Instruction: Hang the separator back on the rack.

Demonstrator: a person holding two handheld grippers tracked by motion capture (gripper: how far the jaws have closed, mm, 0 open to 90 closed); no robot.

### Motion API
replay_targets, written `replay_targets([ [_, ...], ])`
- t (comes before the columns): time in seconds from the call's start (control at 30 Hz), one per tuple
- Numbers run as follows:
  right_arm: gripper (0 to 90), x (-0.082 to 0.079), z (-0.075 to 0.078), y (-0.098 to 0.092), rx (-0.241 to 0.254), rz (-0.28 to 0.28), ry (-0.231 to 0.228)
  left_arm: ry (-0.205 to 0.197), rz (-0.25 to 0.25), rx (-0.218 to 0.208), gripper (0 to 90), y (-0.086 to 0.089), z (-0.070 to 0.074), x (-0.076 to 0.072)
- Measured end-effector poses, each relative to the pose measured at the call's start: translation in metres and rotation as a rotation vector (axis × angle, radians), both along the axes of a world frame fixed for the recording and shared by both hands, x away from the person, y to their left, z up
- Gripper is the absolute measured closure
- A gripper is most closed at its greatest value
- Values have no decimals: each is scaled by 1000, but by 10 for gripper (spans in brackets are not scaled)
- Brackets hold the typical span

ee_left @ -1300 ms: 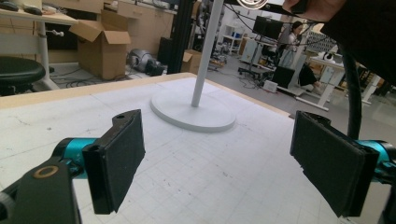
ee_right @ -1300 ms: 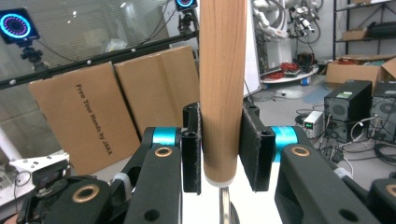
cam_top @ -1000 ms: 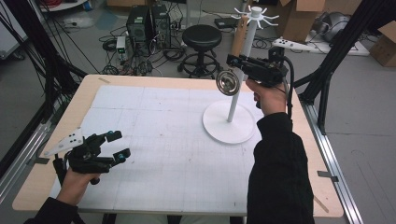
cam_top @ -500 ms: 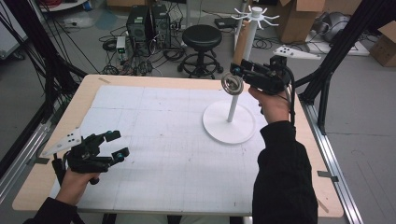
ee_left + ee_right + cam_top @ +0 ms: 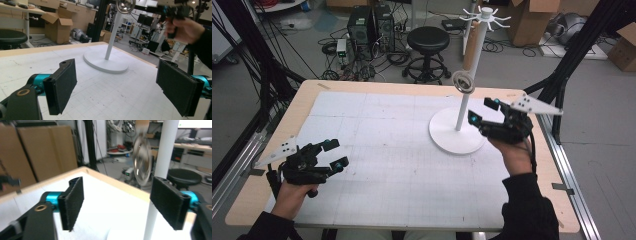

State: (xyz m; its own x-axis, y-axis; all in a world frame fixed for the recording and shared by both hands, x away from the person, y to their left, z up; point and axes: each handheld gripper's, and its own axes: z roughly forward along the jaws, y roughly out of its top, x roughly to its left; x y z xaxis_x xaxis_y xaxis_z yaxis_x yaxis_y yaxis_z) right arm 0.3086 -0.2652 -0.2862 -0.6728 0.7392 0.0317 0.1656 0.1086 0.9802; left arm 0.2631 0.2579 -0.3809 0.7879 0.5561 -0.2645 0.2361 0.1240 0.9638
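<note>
My right tool [image 5: 484, 114] has just been opening its jaws, and nothing sits between the pads now; the silver ring-shaped object [image 5: 463, 82] hangs on the white stand's pole [image 5: 463, 107], above and just ahead of that tool, apart from its pads; in the right gripper view it shows blurred [image 5: 142, 164] beyond the gap, beside the pole [image 5: 160, 170]; the stand's round base [image 5: 447, 137] rests on the bench [image 5: 302, 102] just beside the tool; my left tool [image 5: 334, 155] hovers wide open and empty, well apart from the stand.
</note>
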Motion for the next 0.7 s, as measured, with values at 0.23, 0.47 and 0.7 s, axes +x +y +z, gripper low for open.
replay_targets([
  [0.23,181,-42,-54,-10,-39,-61,12,2,18,4,162,2,-1,0],
  [0.47,169,-70,-80,-28,-23,-132,13,-3,24,9,162,2,-2,-1],
  [0.7,166,-86,-84,-36,-28,-156,17,2,27,11,163,3,-5,-6],
])
